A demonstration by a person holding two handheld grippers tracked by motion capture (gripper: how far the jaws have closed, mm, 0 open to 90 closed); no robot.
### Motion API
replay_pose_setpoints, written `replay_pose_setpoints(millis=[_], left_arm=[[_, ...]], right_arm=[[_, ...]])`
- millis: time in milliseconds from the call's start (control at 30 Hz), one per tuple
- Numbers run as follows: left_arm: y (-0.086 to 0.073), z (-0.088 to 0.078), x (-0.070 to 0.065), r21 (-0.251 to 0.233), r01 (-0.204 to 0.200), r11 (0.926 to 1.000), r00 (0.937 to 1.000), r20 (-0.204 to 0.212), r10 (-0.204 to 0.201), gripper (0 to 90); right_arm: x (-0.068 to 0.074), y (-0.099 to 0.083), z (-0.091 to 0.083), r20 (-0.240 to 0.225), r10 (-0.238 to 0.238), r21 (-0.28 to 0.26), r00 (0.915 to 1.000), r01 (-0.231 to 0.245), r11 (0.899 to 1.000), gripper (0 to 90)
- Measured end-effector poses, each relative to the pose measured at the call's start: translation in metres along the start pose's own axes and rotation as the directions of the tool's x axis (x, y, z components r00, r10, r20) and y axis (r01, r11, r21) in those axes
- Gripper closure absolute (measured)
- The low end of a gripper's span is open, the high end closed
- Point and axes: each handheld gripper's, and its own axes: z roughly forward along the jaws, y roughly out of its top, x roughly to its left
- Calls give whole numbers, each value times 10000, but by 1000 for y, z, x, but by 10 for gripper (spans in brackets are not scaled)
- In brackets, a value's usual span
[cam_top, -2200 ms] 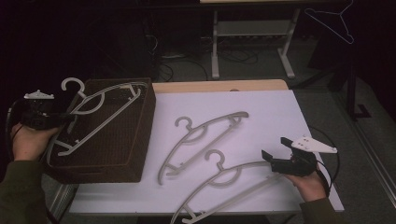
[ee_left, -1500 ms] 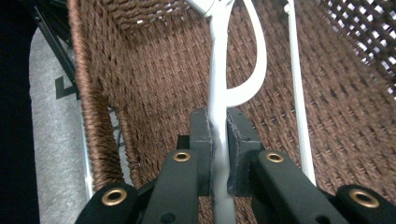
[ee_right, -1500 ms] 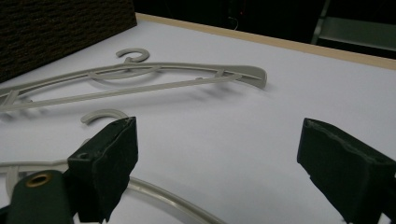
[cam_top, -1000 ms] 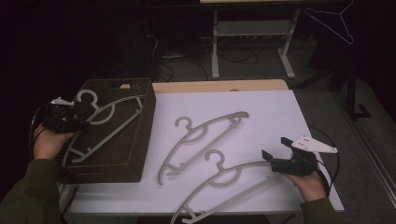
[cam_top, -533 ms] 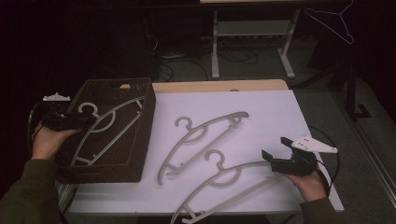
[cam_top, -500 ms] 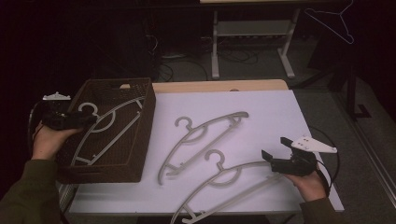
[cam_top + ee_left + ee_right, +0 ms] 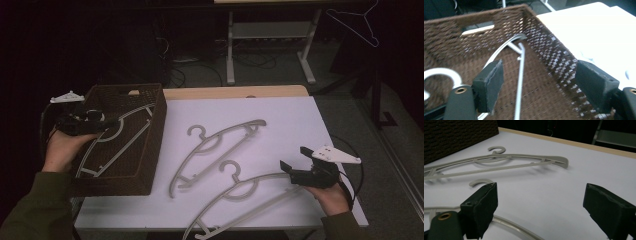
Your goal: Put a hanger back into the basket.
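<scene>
While lying loose in the brown wicker basket (image 7: 150, 145) at left, pale plastic hanger (image 7: 117, 137): light, stiff, slippery (grip the shoulder bar); left gripper (image 7: 536, 85) jaws just opened, empty.

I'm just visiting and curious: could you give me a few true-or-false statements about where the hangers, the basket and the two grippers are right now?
1. One hanger lies inside the brown wicker basket. True.
2. Three hangers lie on the white table. False: two do, the farther hanger and the nearer hanger.
3. The left gripper is clamped on a hanger. False: its jaws have just been opening and stand apart above the basket.
4. The right gripper is open. True.
5. The basket sits at the table's right end. False: the left.
</scene>
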Motion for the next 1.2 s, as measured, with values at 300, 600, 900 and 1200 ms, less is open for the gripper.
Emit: replay_pose_setpoints(millis=[300,600,900,1200], left_arm=[[15,6,-40,-535,-462,9975,9954,811,504,188],[20,23,-76,-701,-751,9947,9817,1699,861,144],[17,42,-111,-954,-895,9914,9613,2520,1110,144],[11,60,-142,-1146,-943,9889,9411,3139,1261,144]], right_arm=[[0,1,0,-20,-71,-34,10000,71,10000,121],[1,2,0,-93,-69,-30,9999,69,10000,121],[2,8,2,-226,-167,10,9996,167,9999,122],[3,12,6,-398,-234,61,9989,236,9997,122]])
